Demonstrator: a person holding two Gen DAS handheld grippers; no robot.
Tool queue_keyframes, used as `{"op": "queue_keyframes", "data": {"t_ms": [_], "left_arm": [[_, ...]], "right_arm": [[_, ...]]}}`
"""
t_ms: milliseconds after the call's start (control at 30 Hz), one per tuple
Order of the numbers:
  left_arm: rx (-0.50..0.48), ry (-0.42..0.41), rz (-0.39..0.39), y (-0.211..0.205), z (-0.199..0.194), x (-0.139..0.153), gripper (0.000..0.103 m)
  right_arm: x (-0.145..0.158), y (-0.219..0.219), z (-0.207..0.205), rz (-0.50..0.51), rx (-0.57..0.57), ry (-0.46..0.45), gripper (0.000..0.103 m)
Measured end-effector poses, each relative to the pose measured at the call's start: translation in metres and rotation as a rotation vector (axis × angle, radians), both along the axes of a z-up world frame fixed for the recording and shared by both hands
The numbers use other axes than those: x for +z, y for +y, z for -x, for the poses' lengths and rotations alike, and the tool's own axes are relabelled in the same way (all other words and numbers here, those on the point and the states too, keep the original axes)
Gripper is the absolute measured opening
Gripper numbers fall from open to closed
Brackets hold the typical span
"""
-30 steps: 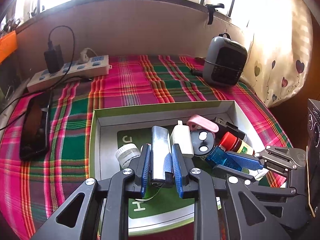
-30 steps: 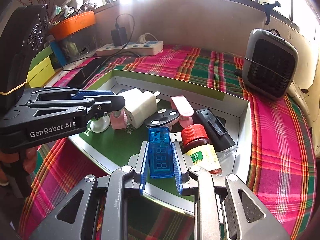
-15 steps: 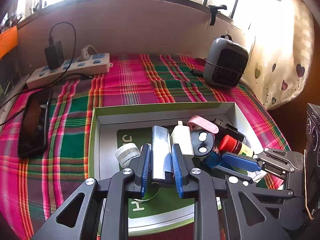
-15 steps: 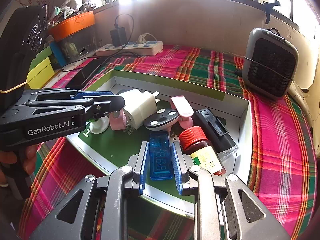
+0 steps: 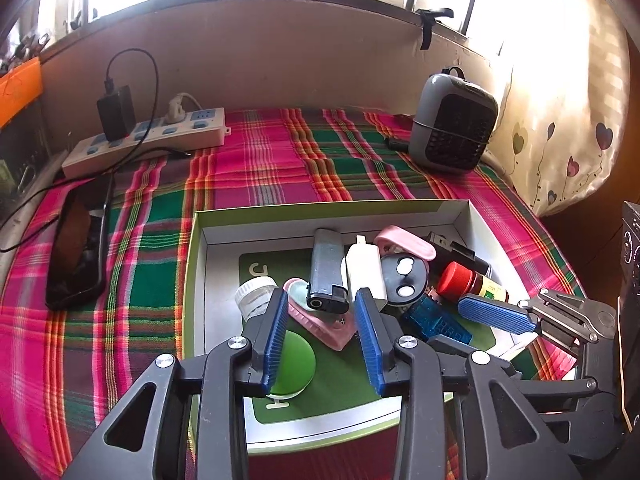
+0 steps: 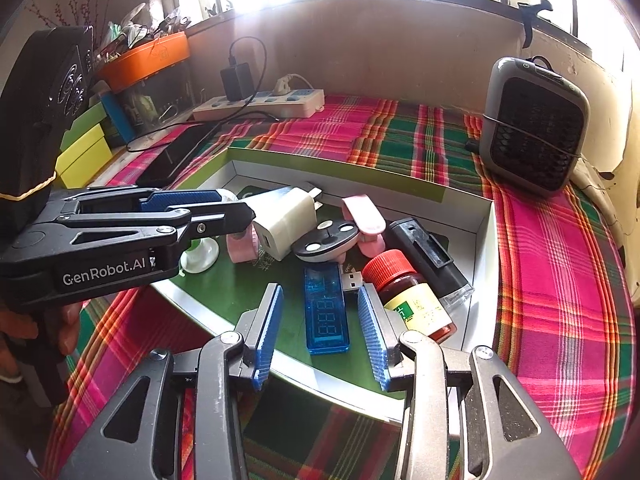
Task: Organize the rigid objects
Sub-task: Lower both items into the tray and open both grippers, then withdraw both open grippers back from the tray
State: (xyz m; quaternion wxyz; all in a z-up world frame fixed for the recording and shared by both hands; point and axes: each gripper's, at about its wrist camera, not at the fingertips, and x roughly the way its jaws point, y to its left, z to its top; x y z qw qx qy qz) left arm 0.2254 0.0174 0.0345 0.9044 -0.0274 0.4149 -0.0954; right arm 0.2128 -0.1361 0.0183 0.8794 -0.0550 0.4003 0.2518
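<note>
A shallow green-rimmed box (image 5: pixel 192 264) (image 6: pixel 336 166) holds several small objects. A grey lighter (image 5: pixel 326 270) lies in it on a pink heart-shaped case (image 5: pixel 320 322). My left gripper (image 5: pixel 322 334) is open just behind the lighter, apart from it. A blue USB meter (image 6: pixel 325 310) (image 5: pixel 434 326) lies flat in the box. My right gripper (image 6: pixel 320 330) is open with a finger on each side of the meter, not touching. A white charger (image 6: pixel 282 220), a round black piece (image 6: pixel 324 240), a pink clip (image 6: pixel 362 216) and a red-capped bottle (image 6: pixel 408 292) lie close by.
A small clear jar (image 5: pixel 254 298) and a black case (image 6: pixel 430 256) are in the box too. On the plaid cloth stand a grey mini fan (image 5: pixel 452 134), a power strip (image 5: pixel 152 140) with cables and a black phone (image 5: pixel 74 244). An orange tray (image 6: pixel 148 60) sits far left.
Both grippers opened. The left let go of the lighter, which now lies in the box. The right let go of the blue USB meter, which now lies flat.
</note>
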Motion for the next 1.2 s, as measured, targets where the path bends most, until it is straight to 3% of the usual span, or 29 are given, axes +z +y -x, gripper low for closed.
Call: {"op": "queue_keyframes", "data": {"t_ms": [233,300,400,633,1200], "left_arm": [[0.020,-0.011,-0.010,-0.002,0.016,0.008,0.037],[0.026,-0.016,-0.003,-0.001,0.022,0.010,0.038],[0.036,-0.021,-0.003,-0.001,0.030,0.014,0.044],[0.080,-0.058,-0.009,0.004,0.060,0.025,0.045],[0.132,0.008,-0.067,0.004,0.099,0.001,0.045]], "right_arm": [[0.006,-0.001,0.012,0.003,-0.026,-0.010,0.042],[0.009,-0.002,0.017,-0.001,-0.036,-0.017,0.048],[0.011,-0.003,0.023,0.002,-0.045,-0.025,0.048],[0.019,-0.008,0.041,-0.010,-0.093,-0.037,0.048],[0.014,-0.014,0.069,0.020,-0.148,-0.035,0.048]]}}
